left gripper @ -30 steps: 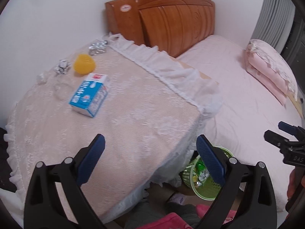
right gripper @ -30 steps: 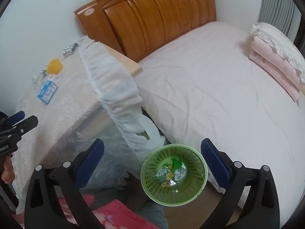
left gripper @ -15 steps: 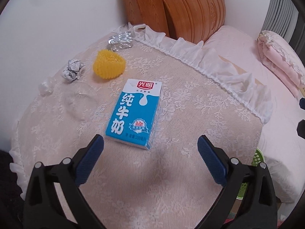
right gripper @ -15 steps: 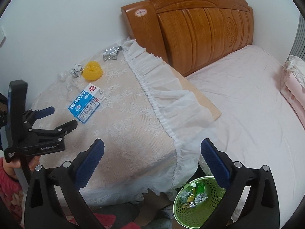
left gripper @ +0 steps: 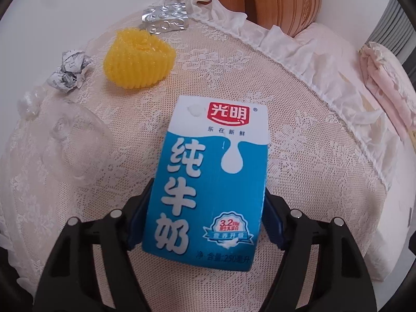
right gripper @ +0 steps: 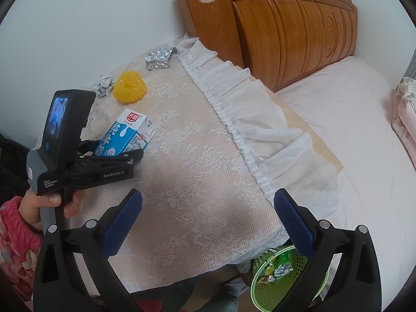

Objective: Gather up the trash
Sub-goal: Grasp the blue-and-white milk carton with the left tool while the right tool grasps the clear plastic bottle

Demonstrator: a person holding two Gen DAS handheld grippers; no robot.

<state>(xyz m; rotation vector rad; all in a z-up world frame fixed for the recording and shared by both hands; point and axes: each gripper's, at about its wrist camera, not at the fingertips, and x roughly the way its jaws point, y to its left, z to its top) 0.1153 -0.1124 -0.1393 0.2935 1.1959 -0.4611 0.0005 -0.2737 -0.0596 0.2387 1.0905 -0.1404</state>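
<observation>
A blue and white milk carton (left gripper: 210,182) lies flat on the lace-covered table (left gripper: 299,161). My left gripper (left gripper: 206,217) is shut on the carton's near end, one pad on each long side; it also shows in the right wrist view (right gripper: 111,153) gripping the carton (right gripper: 124,135). My right gripper (right gripper: 208,223) is open and empty above the table's near edge. A yellow foam net (left gripper: 137,62), a crumpled paper ball (left gripper: 69,71), a foil blister pack (left gripper: 165,19) and a clear plastic cup (left gripper: 75,143) lie on the table beyond the carton.
A green trash basket (right gripper: 283,278) with wrappers stands on the floor below the table's right corner. A bed (right gripper: 364,143) with a wooden headboard (right gripper: 286,26) lies to the right. A white wall is behind the table.
My left gripper moved forward over the table and closed on the milk carton. My right gripper rose and turned from the basket toward the table.
</observation>
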